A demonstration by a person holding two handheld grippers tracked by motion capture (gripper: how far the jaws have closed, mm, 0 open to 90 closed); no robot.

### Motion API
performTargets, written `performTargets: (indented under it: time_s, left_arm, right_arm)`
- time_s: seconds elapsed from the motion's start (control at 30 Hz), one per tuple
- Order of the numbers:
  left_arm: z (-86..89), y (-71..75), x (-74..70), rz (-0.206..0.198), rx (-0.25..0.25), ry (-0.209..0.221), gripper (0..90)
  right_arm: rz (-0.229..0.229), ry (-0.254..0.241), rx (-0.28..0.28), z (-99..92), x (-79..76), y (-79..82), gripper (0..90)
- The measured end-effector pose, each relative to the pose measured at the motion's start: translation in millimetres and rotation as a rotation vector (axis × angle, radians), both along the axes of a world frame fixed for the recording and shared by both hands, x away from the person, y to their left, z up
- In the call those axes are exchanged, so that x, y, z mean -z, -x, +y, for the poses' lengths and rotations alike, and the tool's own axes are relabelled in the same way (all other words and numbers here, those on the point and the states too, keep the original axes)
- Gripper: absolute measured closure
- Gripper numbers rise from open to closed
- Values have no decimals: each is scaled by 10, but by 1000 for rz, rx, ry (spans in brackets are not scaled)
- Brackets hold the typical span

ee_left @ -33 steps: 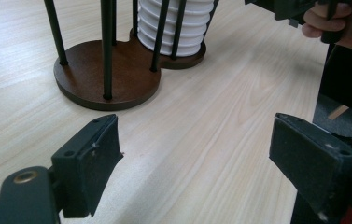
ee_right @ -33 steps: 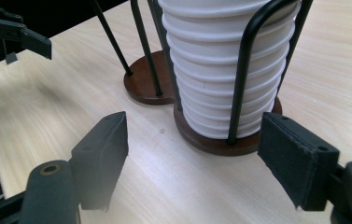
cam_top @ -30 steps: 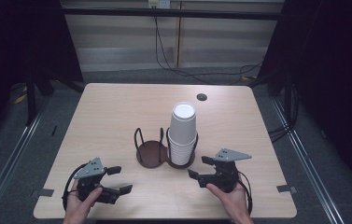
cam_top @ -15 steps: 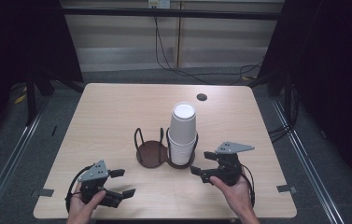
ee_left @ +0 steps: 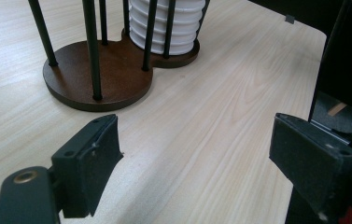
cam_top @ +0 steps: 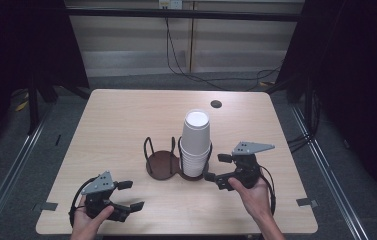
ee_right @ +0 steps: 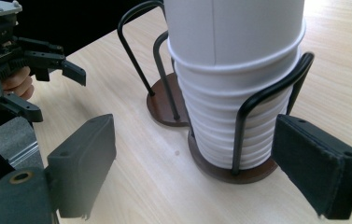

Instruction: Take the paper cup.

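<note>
paper cups (cam_top: 196, 145) stacked in holder (cam_top: 168, 162) beside open right gripper (cam_top: 215, 167).

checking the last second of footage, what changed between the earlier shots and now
The right gripper lifted slightly and edged toward the cup stack, jaws open, holding nothing. The left gripper stayed put, open and empty. Cups and holder did not move.
</note>
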State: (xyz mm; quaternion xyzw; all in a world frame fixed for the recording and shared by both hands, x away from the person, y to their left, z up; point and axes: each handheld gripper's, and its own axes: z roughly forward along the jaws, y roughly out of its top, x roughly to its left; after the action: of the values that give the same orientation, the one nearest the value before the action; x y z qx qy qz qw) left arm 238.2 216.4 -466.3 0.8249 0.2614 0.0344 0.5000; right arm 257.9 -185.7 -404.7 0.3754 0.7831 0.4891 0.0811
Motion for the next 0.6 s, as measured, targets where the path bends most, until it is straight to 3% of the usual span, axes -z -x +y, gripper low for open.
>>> performTargets:
  time_s: [0.43,0.6]
  left_arm:
    - [-16,2,4,7,-8,-15,167]
    - [-14,0,7,19,-4,-19,169]
  right_arm:
    - [-10,30,-25,83,-286,-216,139]
    - [-13,69,-32,144,-415,-305,139]
